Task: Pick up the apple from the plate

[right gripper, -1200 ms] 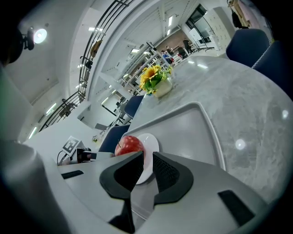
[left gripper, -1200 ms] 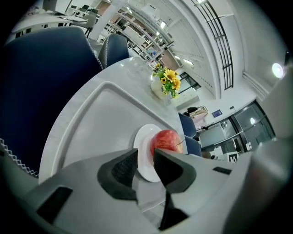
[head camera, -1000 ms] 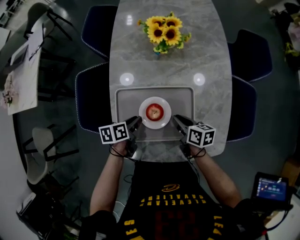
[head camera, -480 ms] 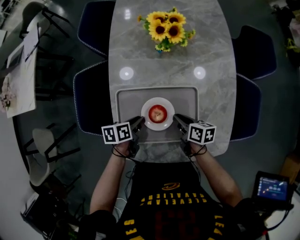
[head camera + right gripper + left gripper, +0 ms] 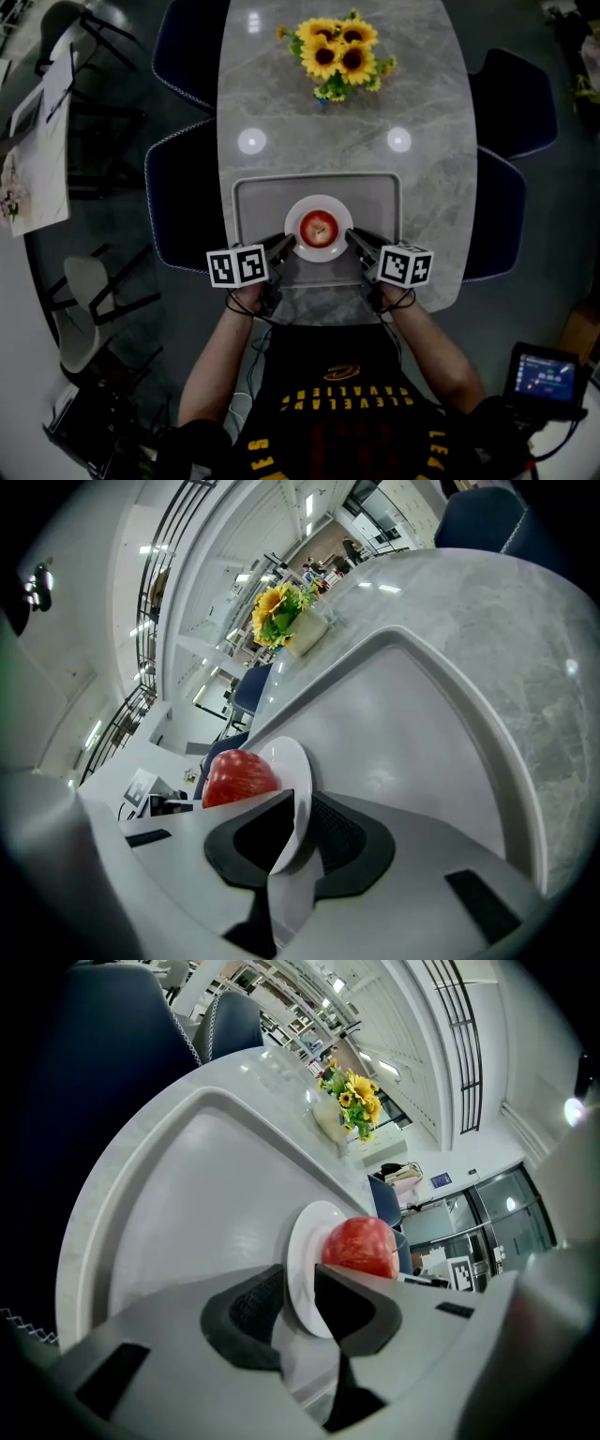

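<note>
A: Status on the apple?

B: Going left to right in the head view. My left gripper (image 5: 284, 244) is lower left of centre, with its tip at the left rim of the round white ceramic plate (image 5: 320, 202). Jaws are spread roughly halfway. Its own view shows the plate rim in the gap, and I can't see either pad pressing on it.

A: And the fruit?

B: The round red apple (image 5: 319, 226) sits dead centre on the plate. The plate is mid-frame on the grey rectangular tray (image 5: 258, 202), which is on the oval grey marble table (image 5: 328, 131). Nothing is touching the apple.

A: Right side?

B: Mirror image. My right gripper (image 5: 354, 237) is at the plate's right rim with its jaws apart. The rim runs edge-on through the gap, and nothing is pinched that I can confirm.

A: Which way to the apple?

B: From the left gripper it's right and slightly up-frame. From the right one it's left and slightly up-frame. Both are about equally near, just beside it, with the plate rim in between. The apple is near-round with no long axis to line up on, so either hand could take it. My read is that the jaws need to clear the rim and open wider first.

A: Blind spots?

B: In both gripper views a jaw hides the apple's lower part. I can't resolve the stem, and the head view is dim. The yellow sunflowers (image 5: 342, 56) are at the top of the frame, well apart, so no issue there.
</note>
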